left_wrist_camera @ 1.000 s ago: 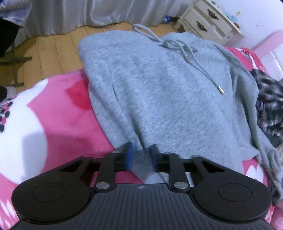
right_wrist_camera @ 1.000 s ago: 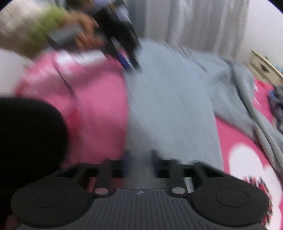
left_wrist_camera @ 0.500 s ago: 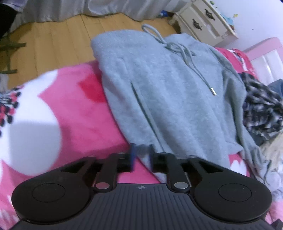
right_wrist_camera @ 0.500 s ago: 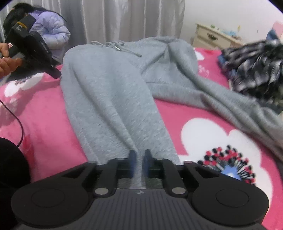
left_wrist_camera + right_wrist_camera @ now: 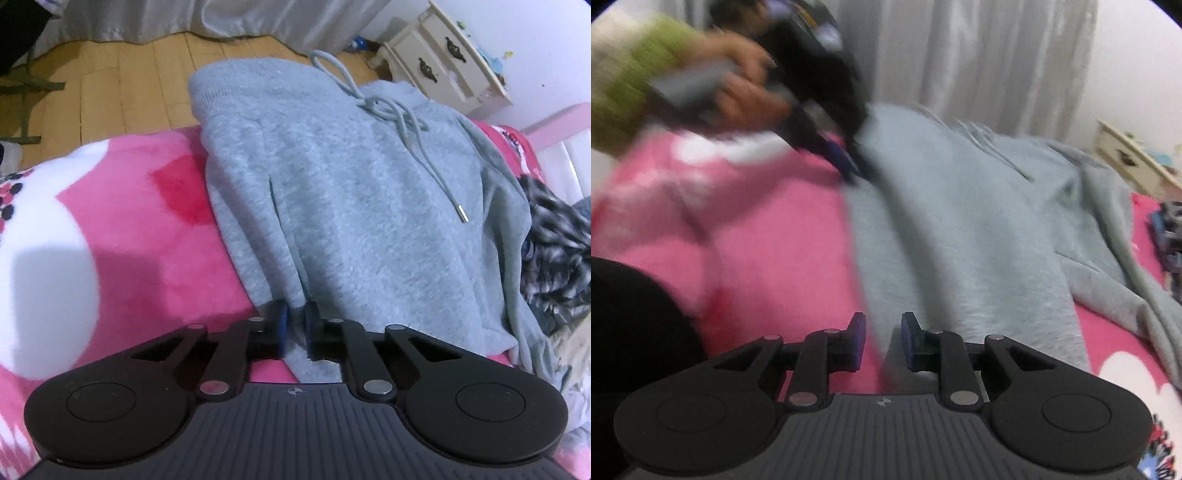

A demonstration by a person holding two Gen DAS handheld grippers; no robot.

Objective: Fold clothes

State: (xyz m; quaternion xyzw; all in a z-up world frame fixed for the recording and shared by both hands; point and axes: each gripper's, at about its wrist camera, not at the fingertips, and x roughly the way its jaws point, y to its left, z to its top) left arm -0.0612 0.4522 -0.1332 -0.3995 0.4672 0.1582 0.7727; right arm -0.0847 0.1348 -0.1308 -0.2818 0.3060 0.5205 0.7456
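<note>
The grey sweatpants lie spread on the bed straight ahead of the left gripper, waistband at the far end, with a knotted drawstring trailing toward the right and ending in a small metal tip. The fabric is thick and fleecy, with soft lengthwise ridges and a pocket slit on the side left of the gripper. The left gripper's blue pads are pinched together on a fold of the near edge of the sweatpants. In the right wrist view, which is blurred, the right gripper has its jaws apart, with the near end of the grey cloth lying between and just beyond them; the left gripper shows up and to the left there, held in a hand with a green sleeve. Under the garment is a plush pink blanket with large white and red patches. To the right of the left gripper sits a crumpled plaid garment. Beyond the bed are a wooden plank floor, pale grey curtains and a cream nightstand with dark drawer handles.
</note>
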